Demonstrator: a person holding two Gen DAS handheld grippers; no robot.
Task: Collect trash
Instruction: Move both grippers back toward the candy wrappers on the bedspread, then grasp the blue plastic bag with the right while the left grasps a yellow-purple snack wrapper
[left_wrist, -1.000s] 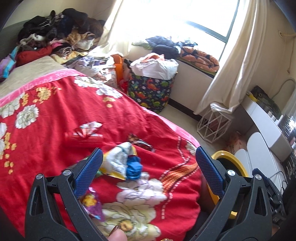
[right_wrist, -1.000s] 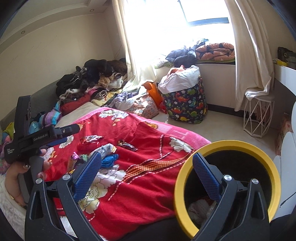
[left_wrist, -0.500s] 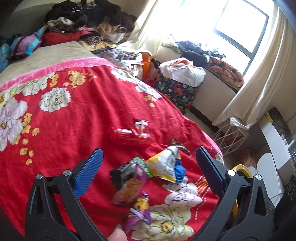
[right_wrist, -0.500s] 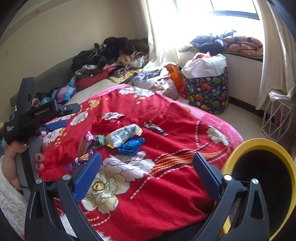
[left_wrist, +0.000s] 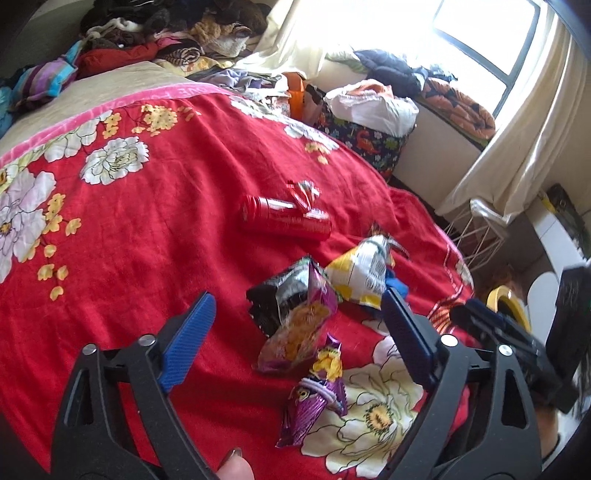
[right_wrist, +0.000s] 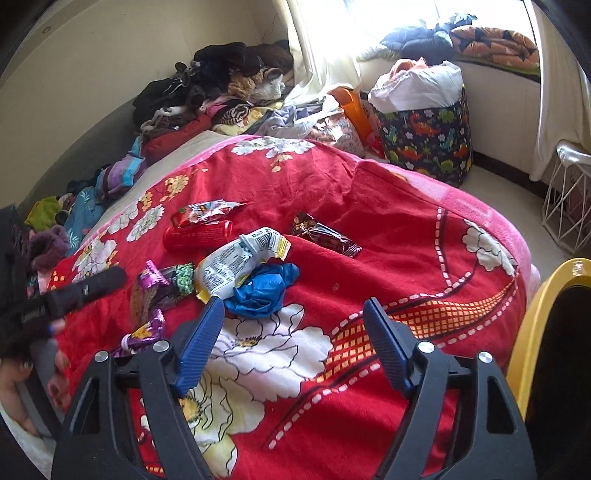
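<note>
Trash lies heaped on the red flowered blanket (left_wrist: 147, 229): a red tube (left_wrist: 284, 219), a white-yellow packet (left_wrist: 360, 273), a black wrapper (left_wrist: 275, 295), a purple-orange packet (left_wrist: 299, 328) and a purple wrapper (left_wrist: 314, 402). My left gripper (left_wrist: 295, 314) hovers over the black wrapper and the purple-orange packet. Its jaws are closing with those two between them, and the pads are off them. My right gripper (right_wrist: 293, 306) is also closing just in front of a crumpled blue bag (right_wrist: 264, 290), with only blanket between its fingers. A dark wrapper (right_wrist: 325, 234) lies further back. The yellow-rimmed bin (right_wrist: 535, 332) stands at the right.
A dinosaur-print basket (right_wrist: 428, 140) stuffed with laundry stands on the floor beyond the bed. A pile of clothes (right_wrist: 221, 85) fills the bed's far end. A white wire stand (right_wrist: 569, 206) sits below the curtain. A hand (right_wrist: 22, 384) holds the other gripper at the left.
Both grippers came down and closer to the trash heap, and their jaws narrowed. In the right wrist view the yellow bin slid out to the right edge.
</note>
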